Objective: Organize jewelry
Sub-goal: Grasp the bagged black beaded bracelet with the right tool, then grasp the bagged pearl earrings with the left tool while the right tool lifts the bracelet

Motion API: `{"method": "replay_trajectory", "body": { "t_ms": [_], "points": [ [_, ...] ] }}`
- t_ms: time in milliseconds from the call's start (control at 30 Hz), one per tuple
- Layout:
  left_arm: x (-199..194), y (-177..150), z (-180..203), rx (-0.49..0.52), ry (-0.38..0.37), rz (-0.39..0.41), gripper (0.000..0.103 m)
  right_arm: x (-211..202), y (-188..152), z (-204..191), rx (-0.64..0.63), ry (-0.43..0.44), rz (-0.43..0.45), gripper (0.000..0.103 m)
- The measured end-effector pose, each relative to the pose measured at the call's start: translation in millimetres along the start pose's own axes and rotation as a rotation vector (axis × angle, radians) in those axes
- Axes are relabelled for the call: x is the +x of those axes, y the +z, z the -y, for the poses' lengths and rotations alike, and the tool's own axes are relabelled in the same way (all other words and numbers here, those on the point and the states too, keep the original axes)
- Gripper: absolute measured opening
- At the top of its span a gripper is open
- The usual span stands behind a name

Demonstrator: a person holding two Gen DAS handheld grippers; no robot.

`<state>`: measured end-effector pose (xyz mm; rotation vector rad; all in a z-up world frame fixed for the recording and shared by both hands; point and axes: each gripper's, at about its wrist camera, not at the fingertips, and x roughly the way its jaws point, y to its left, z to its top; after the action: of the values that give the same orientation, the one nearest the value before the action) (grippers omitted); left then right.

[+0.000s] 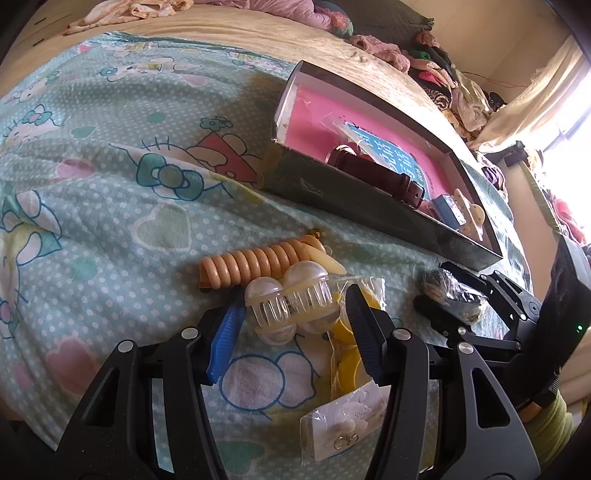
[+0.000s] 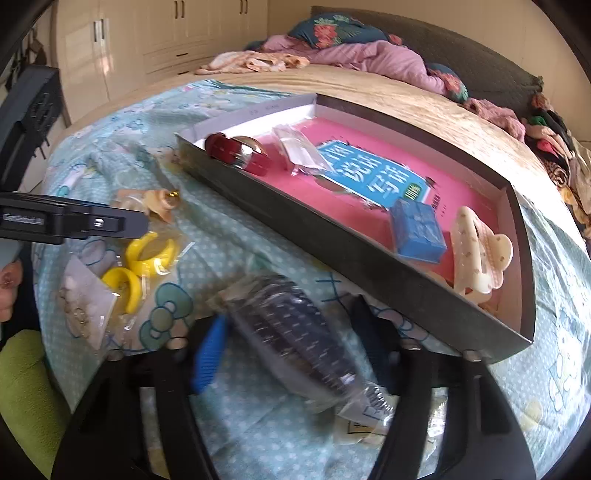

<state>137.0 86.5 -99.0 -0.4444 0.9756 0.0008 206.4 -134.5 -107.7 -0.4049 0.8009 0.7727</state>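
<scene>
A dark shallow box (image 1: 369, 206) with a pink bottom lies on the bedsheet; it also shows in the right wrist view (image 2: 332, 254). It holds a red watch (image 2: 240, 155), a clear bag (image 2: 299, 151), a blue box (image 2: 417, 230) and a cream hair claw (image 2: 480, 254). My left gripper (image 1: 295, 321) is open around a clear pearl hair clip (image 1: 291, 302), beside a coiled peach band (image 1: 255, 266). My right gripper (image 2: 291, 339) is open around a dark beaded piece in a plastic bag (image 2: 295, 332), seen also in the left wrist view (image 1: 447, 291).
Yellow hoop earrings in bags (image 2: 144, 262) and an earring card (image 1: 343, 424) lie on the patterned sheet (image 1: 110, 184). Clothes (image 2: 354, 51) are piled at the bed's far end. Wardrobes (image 2: 147, 33) stand behind.
</scene>
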Motion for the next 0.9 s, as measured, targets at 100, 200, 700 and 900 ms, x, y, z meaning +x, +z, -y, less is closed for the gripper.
{"method": "replay_trajectory", "body": {
  "t_ms": [100, 200, 700, 900],
  "points": [
    [1, 0, 3, 0.028, 0.013, 0.007, 0.046, -4, 1, -2, 0.007, 0.022, 0.006, 0.047],
    [0, -2, 4, 0.046, 0.021, 0.016, 0.041, -13, 0, 2, 0.069, 0.098, 0.031, 0.041],
    [-53, -7, 18, 0.095, -0.006, 0.137, 0.041, -79, 0, 5, 0.12, 0.086, 0.152, 0.037],
    [-64, 1, 27, 0.103, -0.022, 0.168, 0.041, -97, 4, 17, 0.15, 0.054, 0.2, 0.037]
  ]
}}
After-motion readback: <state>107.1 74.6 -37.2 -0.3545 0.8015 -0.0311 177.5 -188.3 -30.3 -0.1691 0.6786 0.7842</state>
